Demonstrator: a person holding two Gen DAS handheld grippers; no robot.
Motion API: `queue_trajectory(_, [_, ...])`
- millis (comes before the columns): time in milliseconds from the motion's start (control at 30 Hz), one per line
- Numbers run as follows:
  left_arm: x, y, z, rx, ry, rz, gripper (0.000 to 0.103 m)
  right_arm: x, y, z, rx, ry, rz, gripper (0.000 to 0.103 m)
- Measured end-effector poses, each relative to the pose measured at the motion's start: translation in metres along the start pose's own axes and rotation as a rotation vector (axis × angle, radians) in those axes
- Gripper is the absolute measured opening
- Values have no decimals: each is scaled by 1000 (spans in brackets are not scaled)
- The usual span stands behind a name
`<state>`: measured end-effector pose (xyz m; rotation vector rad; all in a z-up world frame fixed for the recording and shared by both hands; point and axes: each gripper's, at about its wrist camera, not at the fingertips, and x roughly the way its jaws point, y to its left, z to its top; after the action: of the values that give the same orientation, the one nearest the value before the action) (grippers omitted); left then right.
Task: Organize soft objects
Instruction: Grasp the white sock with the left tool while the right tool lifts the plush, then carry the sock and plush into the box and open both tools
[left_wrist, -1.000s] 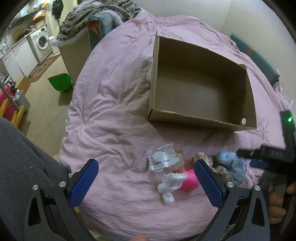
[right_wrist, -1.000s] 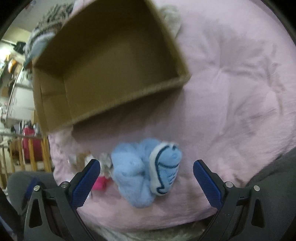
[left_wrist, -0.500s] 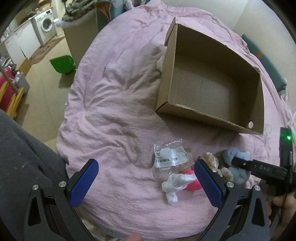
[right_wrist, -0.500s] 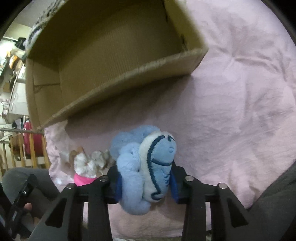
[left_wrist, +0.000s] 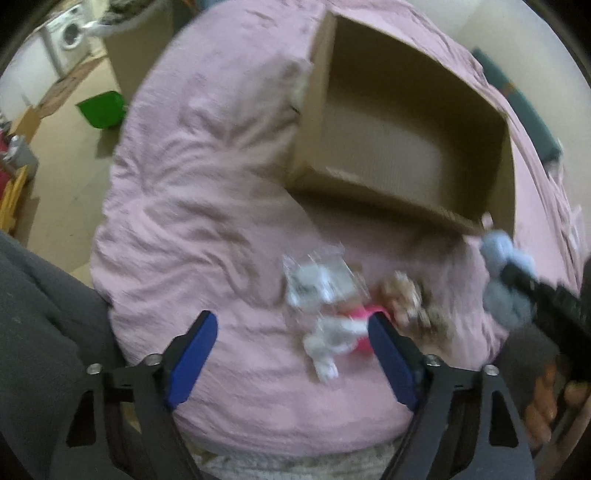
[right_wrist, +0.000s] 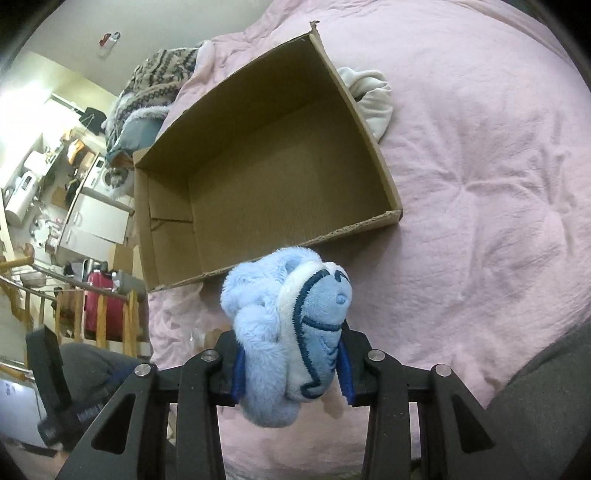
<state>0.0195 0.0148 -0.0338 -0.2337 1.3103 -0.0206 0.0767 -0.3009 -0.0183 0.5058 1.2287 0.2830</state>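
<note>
My right gripper (right_wrist: 291, 365) is shut on a light blue plush toy (right_wrist: 288, 325) and holds it above the pink bed, just in front of the open cardboard box (right_wrist: 258, 177). The toy also shows in the left wrist view (left_wrist: 506, 273), lifted near the box's near right corner. My left gripper (left_wrist: 291, 354) is open and empty above the bed's near edge. Just beyond it lie a clear plastic bag (left_wrist: 317, 277), a white soft piece (left_wrist: 332, 339), a pink object (left_wrist: 360, 325) and a beige frilly item (left_wrist: 406, 299). The box (left_wrist: 402, 147) looks empty.
A pink quilt (right_wrist: 480, 184) covers the bed. A white cloth (right_wrist: 369, 96) lies behind the box. A patterned knit pile (right_wrist: 155, 81) sits at the bed's far end. A green bin (left_wrist: 101, 109) stands on the floor to the left.
My right gripper closed on the blue plush toy and lifted it off the bed toward the box. My left gripper moved closer to the small pile and stayed open.
</note>
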Motion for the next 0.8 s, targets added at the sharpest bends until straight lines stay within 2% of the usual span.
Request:
queue_trajectory(67, [12,-10,-8,36,52,-5,74,2,-3,2,4,8,-1,41])
queue_trajectory(133, [25,-19,-15,73,100,4,64,2,-2,3,-6,11,-4,41])
queue_trajectory(233, [45,-30,-23,116,134,32,57,2,-3,2,-16,9,-3,41])
queue_trajectory(300, [53,-33,-23,118,146,38,42,2,-4,2,-14,11,-1,41])
queue_trajectory(400, [61,-34,-23,119,150,50,29,2,-5,1,-7,10,1,41])
queue_trajectory(500, [61,-30,-24,97,145,37,25,2,-7,1,-6,11,3,41])
queue_trajectory(633, [40,-20,-25,70,128,-4,24,2,-8,1,-9,16,4,41])
queue_trajectory(800, [4,-13,-27,72,56,-26,24,-1,-6,0,-29,15,4,41])
